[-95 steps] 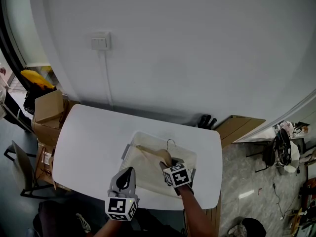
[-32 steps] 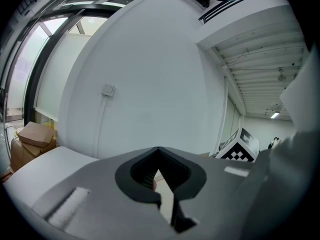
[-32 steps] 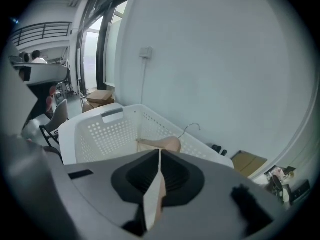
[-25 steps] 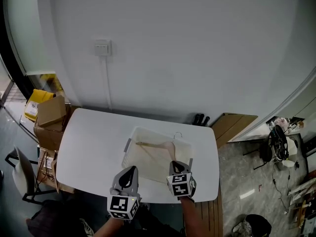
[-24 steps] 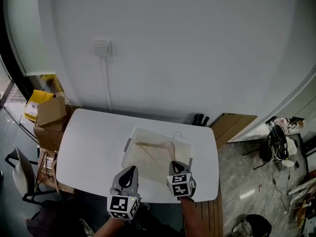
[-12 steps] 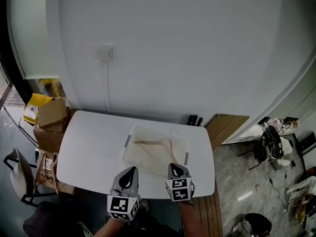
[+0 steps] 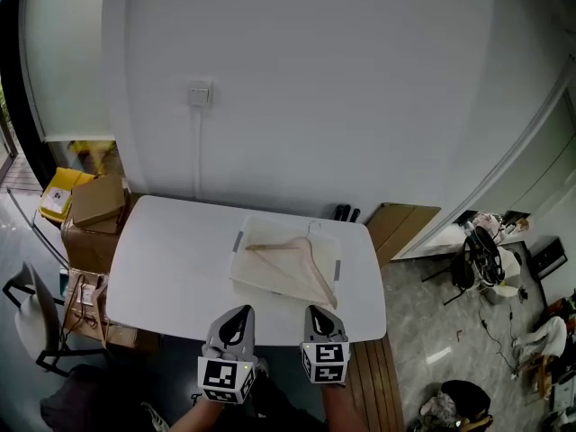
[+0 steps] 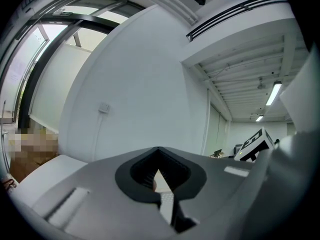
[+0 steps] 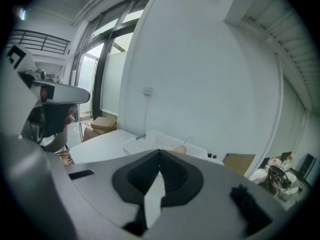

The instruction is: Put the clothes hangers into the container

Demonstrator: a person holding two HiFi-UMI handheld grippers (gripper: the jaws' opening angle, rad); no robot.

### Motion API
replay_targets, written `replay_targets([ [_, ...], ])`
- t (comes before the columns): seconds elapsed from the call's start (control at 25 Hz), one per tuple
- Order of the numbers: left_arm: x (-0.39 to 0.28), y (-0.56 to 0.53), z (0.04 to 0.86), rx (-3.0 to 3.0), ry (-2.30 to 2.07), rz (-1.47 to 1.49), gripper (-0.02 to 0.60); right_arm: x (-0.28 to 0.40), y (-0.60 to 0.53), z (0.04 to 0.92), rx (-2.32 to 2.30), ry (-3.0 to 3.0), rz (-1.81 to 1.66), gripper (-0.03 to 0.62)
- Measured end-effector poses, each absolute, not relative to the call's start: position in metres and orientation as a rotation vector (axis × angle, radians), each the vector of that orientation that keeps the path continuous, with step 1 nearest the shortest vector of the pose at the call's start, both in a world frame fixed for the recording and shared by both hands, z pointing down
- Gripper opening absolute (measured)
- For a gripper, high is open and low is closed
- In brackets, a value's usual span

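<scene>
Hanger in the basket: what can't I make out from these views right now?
- Head view: the hanger is too small to tell whether its near end lies inside the basket or on its rim.
- Right gripper view: the body of the right gripper hides most of the hanger; little beyond its hook shows.
- Left gripper view: the body of the left gripper blocks the basket.

White table (image 7: 171, 259); white container (image 7: 261, 279) sits on right half.
</scene>
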State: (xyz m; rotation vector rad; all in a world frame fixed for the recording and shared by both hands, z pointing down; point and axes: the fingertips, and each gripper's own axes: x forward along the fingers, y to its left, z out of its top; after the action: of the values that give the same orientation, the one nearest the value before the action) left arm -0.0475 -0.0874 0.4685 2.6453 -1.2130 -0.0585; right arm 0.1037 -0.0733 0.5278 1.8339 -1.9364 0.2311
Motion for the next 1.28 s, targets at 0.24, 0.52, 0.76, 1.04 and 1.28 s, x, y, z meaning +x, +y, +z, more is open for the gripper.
replay_targets([
  [0.24,-0.055,-0.062,0.474,2.656,-1.169,-0.046,0.003,0.087,-0.035,0.520,1.912,-1.952,0.242,0.015],
  [0.52,-0.048,-0.043,0.474,2.672,-1.153,-0.048,0.003,0.084,-0.009,0.513,1.987,-2.032,0.252,0.015],
  [0.76,-0.035,-0.039,0.471,2.679,-1.166,-0.037,0.003,0.091,0.003,0.499,2.032,-2.097,0.231,0.015],
  [1.04,-0.017,-0.036,0.471,2.690,-1.174,-0.011,0.003,0.106,0.012,0.494,2.060,-2.131,0.226,0.015],
  [1.28,-0.008,-0.037,0.471,2.687,-1.179,-0.001,0.003,0.114,0.013,0.495,2.083,-2.131,0.241,0.015],
])
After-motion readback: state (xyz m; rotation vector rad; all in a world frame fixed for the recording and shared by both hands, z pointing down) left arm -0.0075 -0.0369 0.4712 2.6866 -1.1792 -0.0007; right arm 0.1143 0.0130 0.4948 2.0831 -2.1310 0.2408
